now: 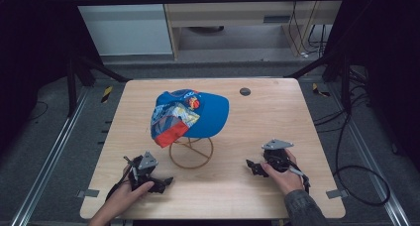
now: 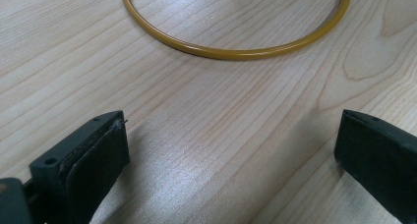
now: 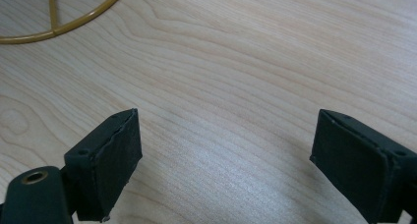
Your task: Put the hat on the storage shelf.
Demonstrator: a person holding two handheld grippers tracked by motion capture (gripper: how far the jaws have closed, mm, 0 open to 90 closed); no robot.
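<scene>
I've got the left gripper [image 1: 166,181] & right gripper [image 1: 251,165] resting low on the wooden surface [image 1: 257,132], fingers wide apart w/ nothing held, flanking the blue cap [image 1: 198,114] perched centre-far on its gold wire stand [image 1: 191,152], prob. staged for a two-sided lift.

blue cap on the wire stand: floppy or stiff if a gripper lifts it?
The blue fabric baseball cap probably flops at the crown, while its brim looks stiffer. It seems light. The thin gold wire stand under it, with its narrow ring base, may tip or slide if the cap snags.
</scene>
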